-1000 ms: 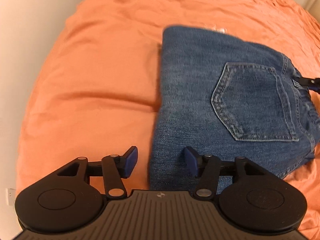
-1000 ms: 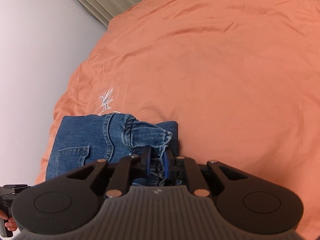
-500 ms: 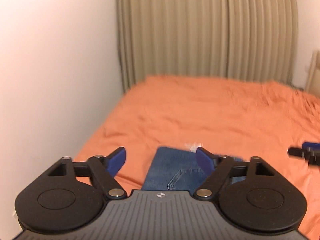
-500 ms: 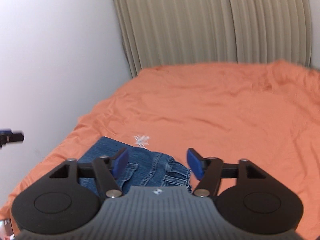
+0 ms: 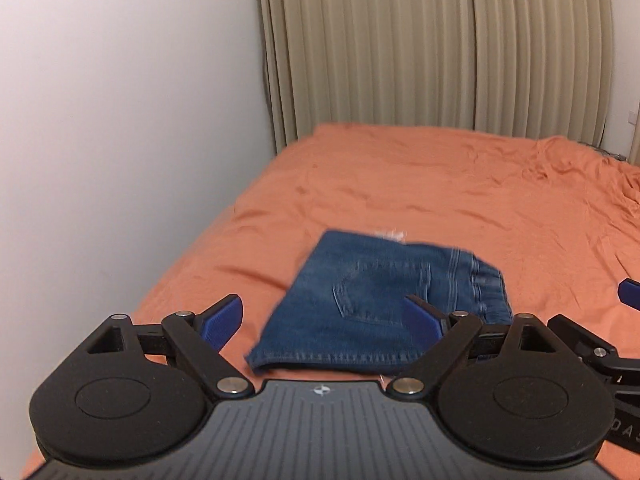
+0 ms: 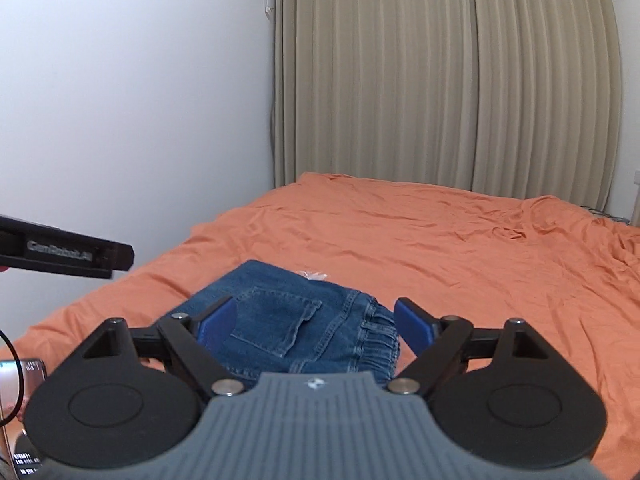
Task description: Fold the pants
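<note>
The blue jeans [image 5: 384,300] lie folded into a compact rectangle on the orange bed sheet [image 5: 460,184], back pocket up, waistband to the right. They also show in the right wrist view [image 6: 288,320]. My left gripper [image 5: 324,320] is open and empty, raised above and behind the jeans. My right gripper [image 6: 316,324] is open and empty, also held back above the jeans. The right gripper's body [image 5: 592,348] shows at the right edge of the left wrist view. The left gripper's body [image 6: 64,254] shows at the left of the right wrist view.
A white wall [image 5: 120,120] runs along the bed's left side. Beige curtains [image 6: 440,80] hang behind the bed. A small white embroidered mark [image 6: 314,275] shows on the sheet just beyond the jeans. A phone screen [image 6: 20,412] sits at the lower left.
My right gripper let go of the jeans' waistband and opened. Both grippers lifted and drew back from the jeans, tilting up so the wall and curtains came into view.
</note>
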The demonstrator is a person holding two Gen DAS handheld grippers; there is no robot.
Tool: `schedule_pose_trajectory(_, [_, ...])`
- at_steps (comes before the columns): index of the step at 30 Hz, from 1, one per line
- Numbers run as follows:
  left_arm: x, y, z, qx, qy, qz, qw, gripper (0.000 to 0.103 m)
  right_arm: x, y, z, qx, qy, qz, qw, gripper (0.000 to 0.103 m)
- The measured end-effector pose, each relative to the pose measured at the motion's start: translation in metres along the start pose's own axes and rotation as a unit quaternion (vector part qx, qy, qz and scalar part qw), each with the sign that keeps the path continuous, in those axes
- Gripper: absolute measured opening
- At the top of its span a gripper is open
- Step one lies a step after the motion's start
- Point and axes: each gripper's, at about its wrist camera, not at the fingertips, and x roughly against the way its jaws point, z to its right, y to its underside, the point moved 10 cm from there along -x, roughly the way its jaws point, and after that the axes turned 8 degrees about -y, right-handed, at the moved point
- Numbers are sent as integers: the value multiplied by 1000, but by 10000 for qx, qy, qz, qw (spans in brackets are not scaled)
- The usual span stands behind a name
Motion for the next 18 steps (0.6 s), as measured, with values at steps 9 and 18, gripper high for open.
schedule_pose_trajectory(9, [-20,50,19,-30,225,-656,9976,103,-11,51,3,-183,176,-400,9989,82])
schedule_pose_trajectory(18, [-19,58,24,-74,251,-717,9971,103,-21,53,9,-298,264,-501,9980,82])
